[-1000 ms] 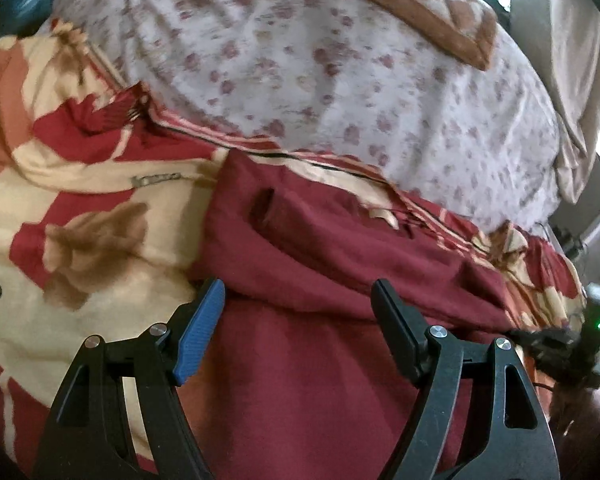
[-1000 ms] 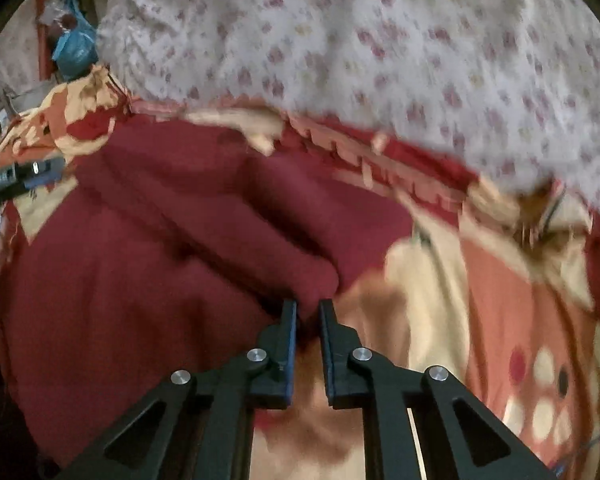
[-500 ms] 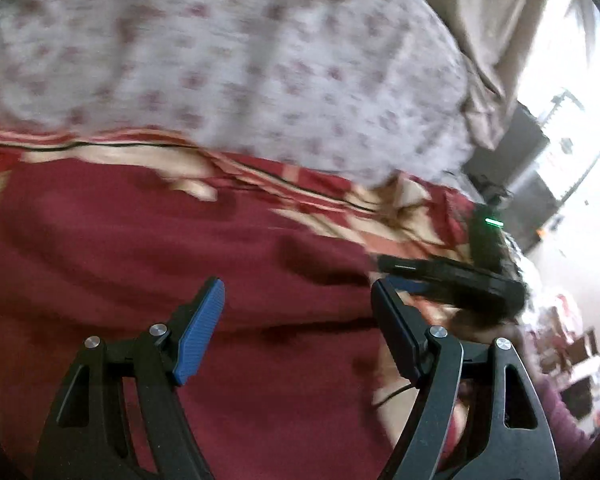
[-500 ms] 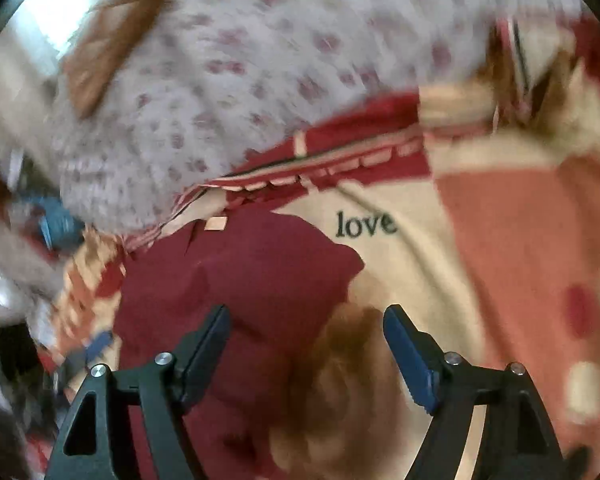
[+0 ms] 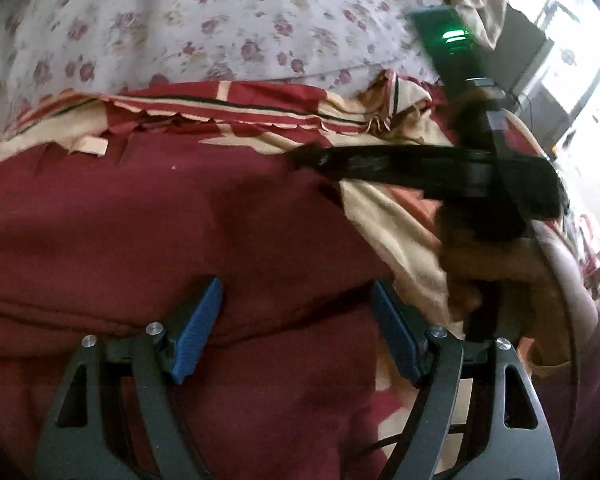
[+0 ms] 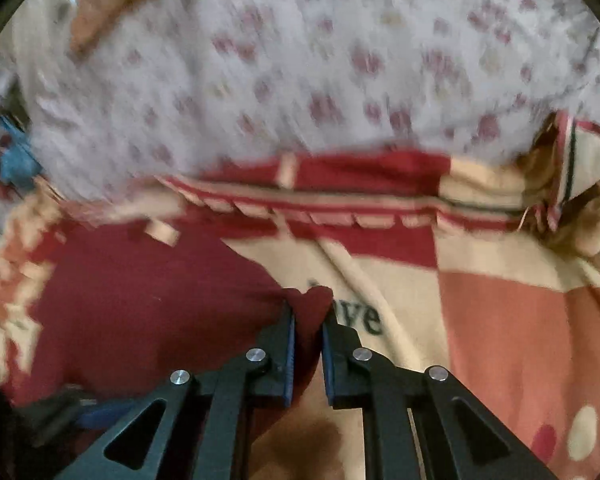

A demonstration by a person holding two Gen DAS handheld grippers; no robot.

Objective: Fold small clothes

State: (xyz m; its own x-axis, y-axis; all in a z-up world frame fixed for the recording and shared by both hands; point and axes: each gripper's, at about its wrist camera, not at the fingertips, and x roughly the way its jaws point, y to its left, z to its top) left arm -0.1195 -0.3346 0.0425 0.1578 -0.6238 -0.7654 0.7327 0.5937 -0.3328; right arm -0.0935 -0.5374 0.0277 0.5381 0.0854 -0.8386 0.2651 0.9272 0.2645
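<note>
- Maroon garment point(image 5: 172, 220) lies spread on a red-and-cream printed blanket point(image 6: 500, 312); a fold crosses it between the blue-padded fingers of the left gripper point(image 5: 296, 320), whose jaws stand wide apart, gripping nothing
- right gripper point(image 6: 308, 320) is pinched on the garment's edge, cloth bunched between its nearly closed jaws, beside a printed word that seems to read "love" point(image 6: 356, 318)
- floral quilt point(image 5: 220, 20) lies behind the garment; the right-wrist view is blurred
</note>
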